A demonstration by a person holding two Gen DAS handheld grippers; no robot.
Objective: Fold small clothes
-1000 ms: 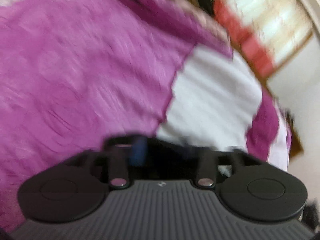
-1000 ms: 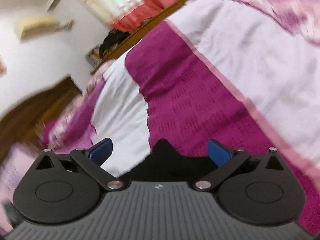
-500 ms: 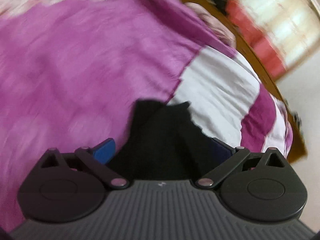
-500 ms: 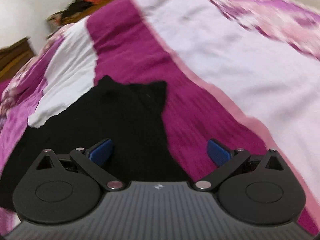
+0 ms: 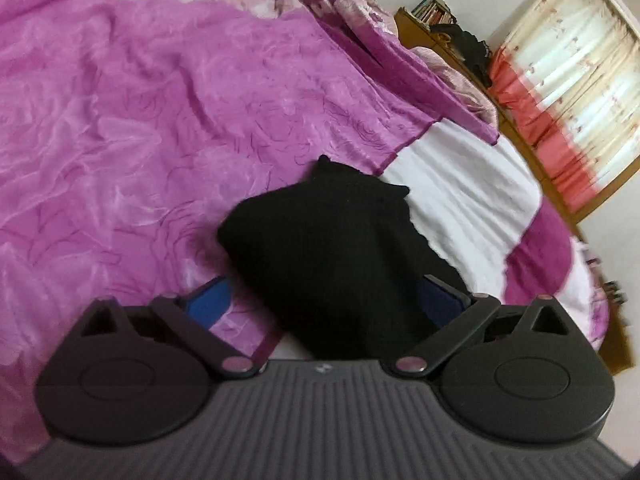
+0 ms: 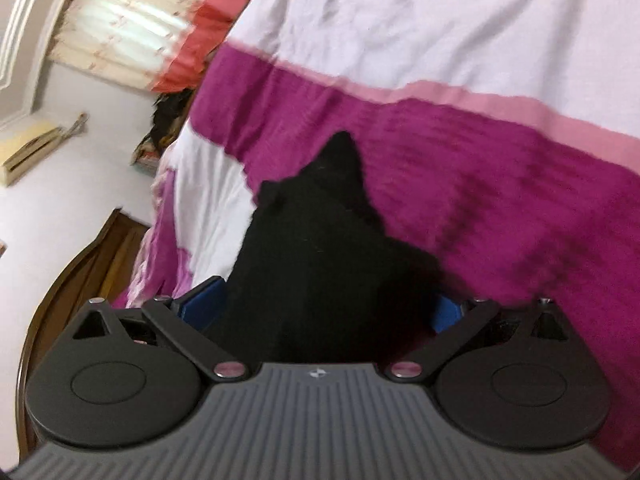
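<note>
A small black garment (image 5: 332,248) lies bunched on the bed, across the seam between the purple floral sheet (image 5: 140,120) and a white and magenta blanket (image 5: 460,184). My left gripper (image 5: 324,300) is open wide just over its near end; the left blue pad (image 5: 208,298) is clear of the cloth and the right pad (image 5: 440,300) sits at its edge. In the right wrist view the same black garment (image 6: 320,248) fills the gap of my right gripper (image 6: 320,306), which is also open, its blue pads (image 6: 200,300) at the cloth's sides.
The striped blanket (image 6: 480,168) covers the bed to the right. A wooden bed frame (image 6: 80,264) and white floor lie at the left. A curtained window (image 5: 560,92) and a wooden shelf (image 5: 432,20) stand beyond the bed.
The left jaws have spread from narrow to wide. Both grippers have slid across the bed, and the black garment, unseen a second ago, now lies between the fingers of each.
</note>
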